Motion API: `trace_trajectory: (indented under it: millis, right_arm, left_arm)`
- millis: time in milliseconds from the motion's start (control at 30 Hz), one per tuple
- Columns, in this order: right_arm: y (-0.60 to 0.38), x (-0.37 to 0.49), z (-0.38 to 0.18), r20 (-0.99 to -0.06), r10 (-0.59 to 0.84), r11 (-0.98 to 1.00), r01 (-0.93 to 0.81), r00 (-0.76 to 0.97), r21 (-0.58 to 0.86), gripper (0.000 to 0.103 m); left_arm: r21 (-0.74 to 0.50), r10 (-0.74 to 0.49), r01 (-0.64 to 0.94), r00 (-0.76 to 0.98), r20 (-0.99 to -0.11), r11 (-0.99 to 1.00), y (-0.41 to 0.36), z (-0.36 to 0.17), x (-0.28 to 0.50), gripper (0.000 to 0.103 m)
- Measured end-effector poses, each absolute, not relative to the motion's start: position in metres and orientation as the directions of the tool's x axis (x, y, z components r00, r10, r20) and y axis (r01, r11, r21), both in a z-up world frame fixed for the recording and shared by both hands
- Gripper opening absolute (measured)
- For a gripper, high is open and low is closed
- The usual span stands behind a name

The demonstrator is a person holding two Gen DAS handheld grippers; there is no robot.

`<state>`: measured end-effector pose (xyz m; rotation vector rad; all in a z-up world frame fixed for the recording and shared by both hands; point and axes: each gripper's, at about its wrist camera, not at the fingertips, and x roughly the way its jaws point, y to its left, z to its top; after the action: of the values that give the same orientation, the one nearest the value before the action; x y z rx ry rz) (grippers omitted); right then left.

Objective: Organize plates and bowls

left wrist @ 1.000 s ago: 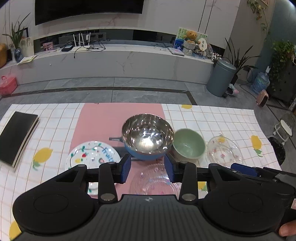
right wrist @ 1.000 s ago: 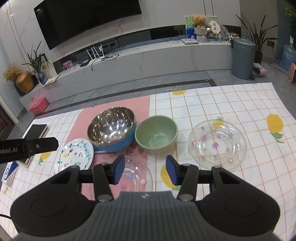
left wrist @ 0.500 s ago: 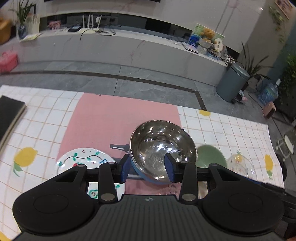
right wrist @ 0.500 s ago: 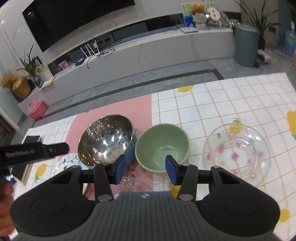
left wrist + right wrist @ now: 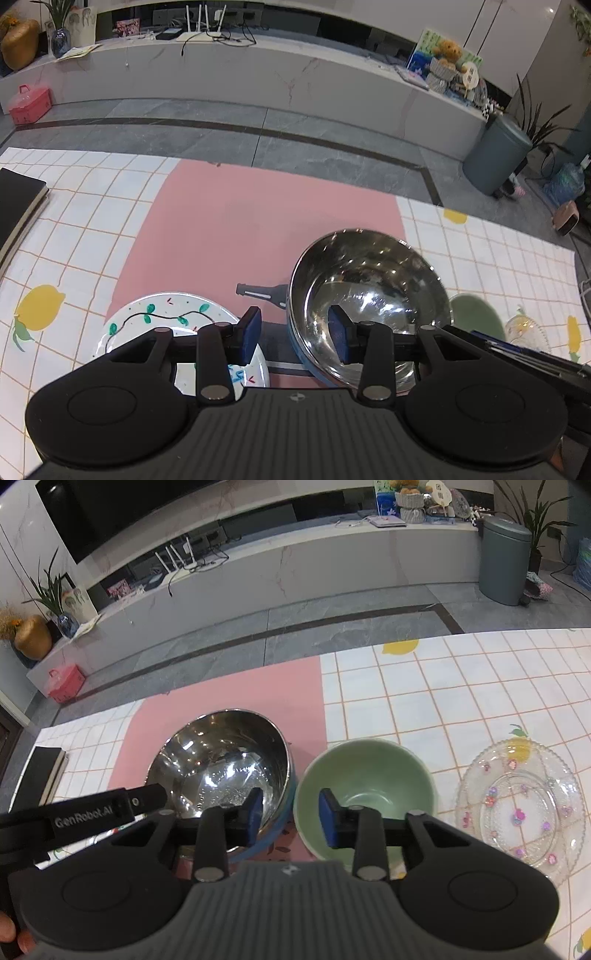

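Observation:
A steel bowl with a blue outside [image 5: 365, 284] [image 5: 221, 760] sits on the pink mat. My left gripper [image 5: 295, 338] is open over its left rim, one finger outside, one over the inside. A green bowl [image 5: 364, 779] [image 5: 472, 308] stands right of it. My right gripper [image 5: 290, 818] is open over the green bowl's left rim, between the two bowls. A white painted plate [image 5: 166, 317] lies left of the steel bowl. A clear flowered glass plate [image 5: 521, 805] [image 5: 524, 326] lies at the right.
A black notebook [image 5: 18, 206] [image 5: 44, 771] lies at the table's left edge. A dark handle-shaped print [image 5: 258, 291] shows on the mat beside the steel bowl. The tiled lemon cloth [image 5: 443, 686] covers the table; floor and a TV bench lie beyond.
Both grippers have moved forward and down toward the bowls. The left one now straddles the steel bowl's rim, the right one the green bowl's rim. A clear plate near the front has gone out of view.

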<state>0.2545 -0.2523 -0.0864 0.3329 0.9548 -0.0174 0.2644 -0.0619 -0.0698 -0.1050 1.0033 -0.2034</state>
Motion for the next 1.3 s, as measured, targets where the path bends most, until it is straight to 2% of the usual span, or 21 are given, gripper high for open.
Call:
trace_trajectory:
  millis: [67,167,233,300,533,667,867,1300]
  right_arm:
    - [-0.251,0.257,-0.089,-0.806,0.139,0.947,0.161,0.576,0.278,0.024]
    - [-0.25,0.261,-0.093,-0.811,0.141,0.947,0.162,0.567,0.278,0.021]
    - [-0.249,0.262,-0.094,-0.812,0.15,0.944,0.162,0.565,0.287,0.015]
    - [-0.247,0.262,-0.093,-0.811,0.144,0.947,0.158,0.568,0.28,0.015]
    - [-0.241,0.265,-0.096,-0.808,0.189,0.941,0.133,0.558,0.312,0.015]
    - [-0.245,0.269,-0.103,-0.817,0.209,0.925,0.163,0.537,0.343,0.019]
    - [-0.244,0.268,-0.103,-0.826,0.21,0.918,0.186,0.522,0.35,0.015]
    - [-0.249,0.224,-0.06,-0.798,0.218,0.896,0.21,0.562,0.392,0.012]
  left_arm:
    - [-0.175,-0.213,0.122,0.516,-0.83,0.977,-0.064,-0.073,0.266,0.044]
    - [-0.168,-0.205,0.118,0.509,-0.836,0.979,-0.065,-0.076,0.267,0.033]
    - [-0.164,-0.199,0.115,0.506,-0.839,0.98,-0.065,-0.077,0.268,0.028]
    - [-0.147,-0.185,0.114,0.511,-0.839,0.983,-0.065,-0.076,0.268,0.023]
    - [-0.139,-0.173,0.104,0.506,-0.845,0.985,-0.06,-0.078,0.269,0.021]
    - [-0.144,-0.175,0.1,0.499,-0.849,0.984,-0.06,-0.081,0.269,0.014]
    - [-0.122,-0.166,0.119,0.509,-0.845,0.985,-0.065,-0.078,0.267,0.012]
    - [-0.072,-0.147,0.152,0.567,-0.81,0.986,-0.067,-0.029,0.223,0.012]
